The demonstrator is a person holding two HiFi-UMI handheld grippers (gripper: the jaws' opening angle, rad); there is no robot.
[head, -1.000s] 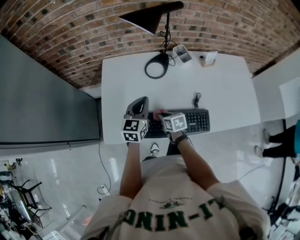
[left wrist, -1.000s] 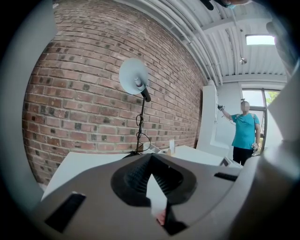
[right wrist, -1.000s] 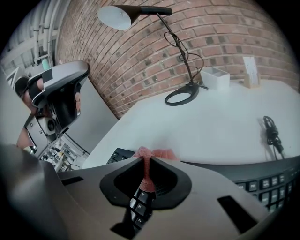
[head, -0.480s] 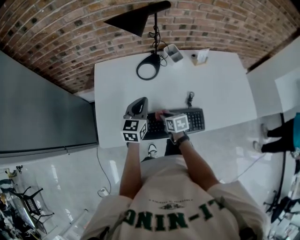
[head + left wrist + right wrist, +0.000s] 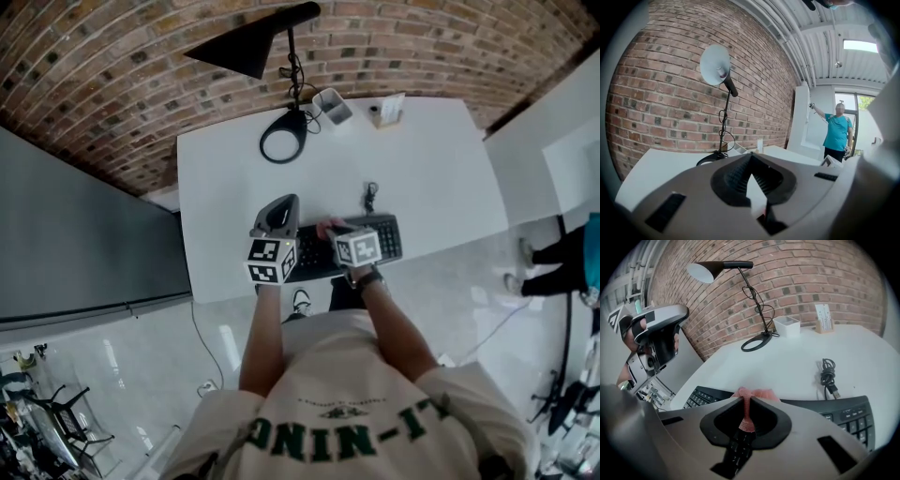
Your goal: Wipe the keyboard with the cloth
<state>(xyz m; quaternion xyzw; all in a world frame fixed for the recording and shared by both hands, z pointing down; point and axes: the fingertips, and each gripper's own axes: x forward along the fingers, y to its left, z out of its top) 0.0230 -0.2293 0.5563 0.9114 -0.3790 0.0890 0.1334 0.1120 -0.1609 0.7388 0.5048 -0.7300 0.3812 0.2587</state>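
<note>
A black keyboard point(image 5: 382, 238) lies along the near edge of the white table point(image 5: 431, 178). My right gripper point(image 5: 330, 230) is over the keyboard's middle, shut on a pink cloth point(image 5: 325, 227) that rests on the keys. In the right gripper view the cloth point(image 5: 746, 401) is bunched between the jaws, with keyboard point(image 5: 846, 413) on both sides. My left gripper point(image 5: 279, 208) is held above the keyboard's left end and is shut on nothing. It points level toward the brick wall in its own view point(image 5: 751, 160), and the right gripper view shows it raised at the left point(image 5: 658, 331).
A black desk lamp point(image 5: 281, 142) stands at the table's back, beside a white box point(image 5: 334, 105) and a small card holder point(image 5: 387, 111). A coiled cable point(image 5: 369, 197) lies just behind the keyboard. A person in a teal top point(image 5: 836, 133) stands off to the right.
The head camera shifted, so the table sits higher and further left in view. My right gripper with the cloth has moved slightly right along the keyboard. The left gripper held still.
</note>
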